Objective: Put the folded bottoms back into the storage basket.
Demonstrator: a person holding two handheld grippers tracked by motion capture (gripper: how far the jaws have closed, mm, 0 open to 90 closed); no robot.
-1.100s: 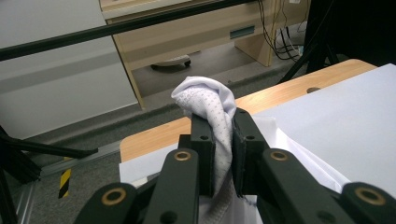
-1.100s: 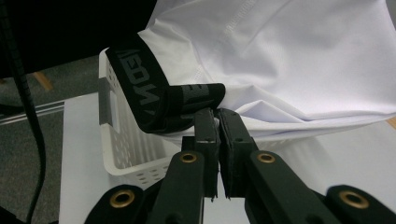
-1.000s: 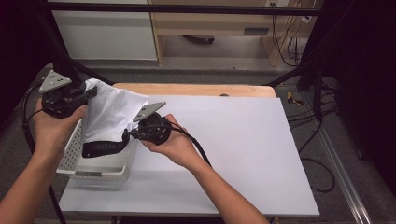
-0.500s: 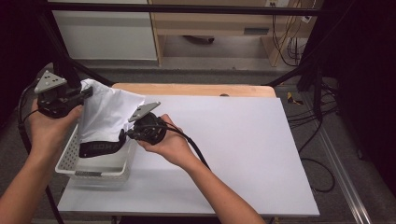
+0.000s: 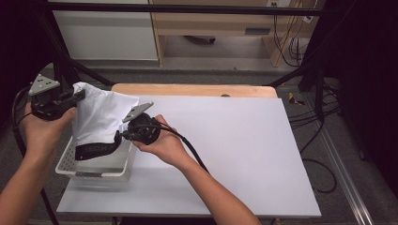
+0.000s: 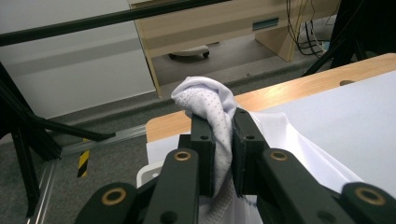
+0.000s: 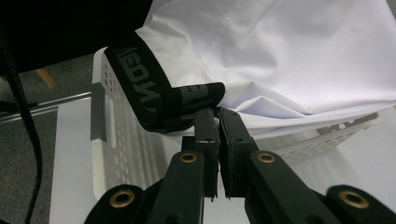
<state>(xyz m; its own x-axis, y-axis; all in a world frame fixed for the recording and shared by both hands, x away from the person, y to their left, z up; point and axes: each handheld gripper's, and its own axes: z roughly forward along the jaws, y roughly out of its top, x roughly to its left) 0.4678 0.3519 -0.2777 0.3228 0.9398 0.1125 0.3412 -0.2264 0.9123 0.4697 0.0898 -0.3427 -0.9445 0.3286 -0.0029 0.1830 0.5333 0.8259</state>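
Observation:
A white garment [image 5: 101, 117] with a black lettered waistband [image 5: 96, 149] hangs stretched between both grippers over a white perforated basket [image 5: 94, 169] at the table's left edge. My left gripper [image 5: 77, 96] is shut on a bunched white corner of the garment [image 6: 205, 100], and the cloth is pinched between its pads [image 6: 223, 140]. My right gripper [image 5: 121, 136] is shut on the garment where the black waistband [image 7: 154, 100] meets the white cloth [image 7: 289, 60]; its tips [image 7: 217, 114] hold that edge just above the basket [image 7: 121, 154]. The waistband end droops into the basket.
The basket stands on a white board [image 5: 234, 150] that covers a wooden table [image 5: 197, 89]. Black frame poles [image 5: 61, 70] rise behind the left hand. A cable [image 5: 187, 150] trails from the right gripper across the board.
Both hands have moved left and slightly down with the garment, so it now hangs more squarely over the basket. Both grips are unchanged.

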